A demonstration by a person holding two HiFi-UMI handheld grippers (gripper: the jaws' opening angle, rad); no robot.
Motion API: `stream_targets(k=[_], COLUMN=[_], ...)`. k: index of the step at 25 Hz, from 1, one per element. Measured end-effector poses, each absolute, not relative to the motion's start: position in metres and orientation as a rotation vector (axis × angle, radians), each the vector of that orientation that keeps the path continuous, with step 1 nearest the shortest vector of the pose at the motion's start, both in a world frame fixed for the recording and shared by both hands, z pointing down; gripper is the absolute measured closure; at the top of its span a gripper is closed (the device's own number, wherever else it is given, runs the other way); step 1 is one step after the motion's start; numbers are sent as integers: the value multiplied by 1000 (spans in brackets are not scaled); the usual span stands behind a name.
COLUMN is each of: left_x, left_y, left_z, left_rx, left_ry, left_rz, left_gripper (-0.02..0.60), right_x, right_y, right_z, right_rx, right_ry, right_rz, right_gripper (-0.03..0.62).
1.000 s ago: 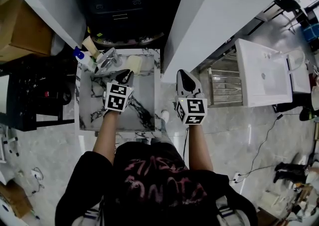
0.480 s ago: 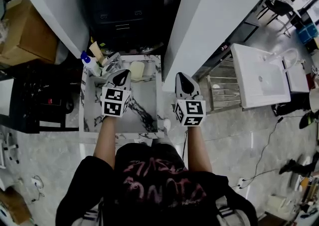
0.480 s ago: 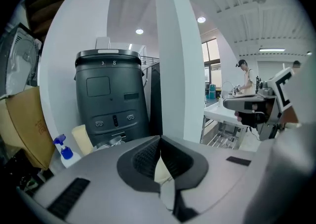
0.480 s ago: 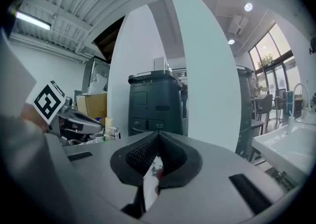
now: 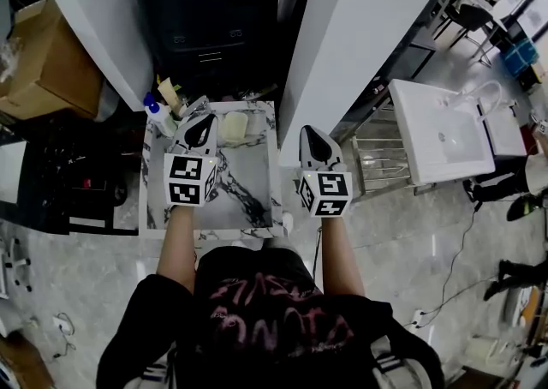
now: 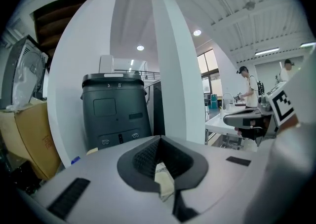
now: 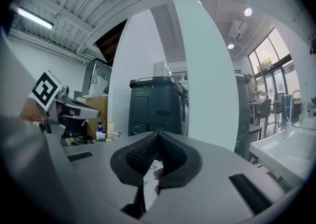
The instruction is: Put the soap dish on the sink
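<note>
Sink (image 5: 248,200) holds soap dish (image 5: 233,128) at its back edge; left claw (image 5: 199,127) beside it, right claw (image 5: 314,140) off the sink, both closed, empty.

Black shirt (image 5: 257,314), pink print; grey left gripper (image 5: 205,121), right gripper (image 5: 310,133).

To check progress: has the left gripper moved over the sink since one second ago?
Yes. The left gripper moved forward, toward the faucet at the back edge of the marble sink.
</note>
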State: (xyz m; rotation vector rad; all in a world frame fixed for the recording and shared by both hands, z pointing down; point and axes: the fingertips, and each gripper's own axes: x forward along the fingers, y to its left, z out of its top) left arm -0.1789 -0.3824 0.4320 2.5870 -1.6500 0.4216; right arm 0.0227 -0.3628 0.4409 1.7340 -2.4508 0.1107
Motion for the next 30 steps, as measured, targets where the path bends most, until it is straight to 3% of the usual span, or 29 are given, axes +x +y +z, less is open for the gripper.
stream_targets(k=[30], left_x=[-195], left_y=[-351], left_z=[388], left_rx=[2695], left_ry=[-1679], left_rz=[327], left_gripper=[567], right_x=[22], right_y=[-342], right_z=[405], right_rx=[1795], right_ry=[-2433], right_rz=[0], right_gripper=[582])
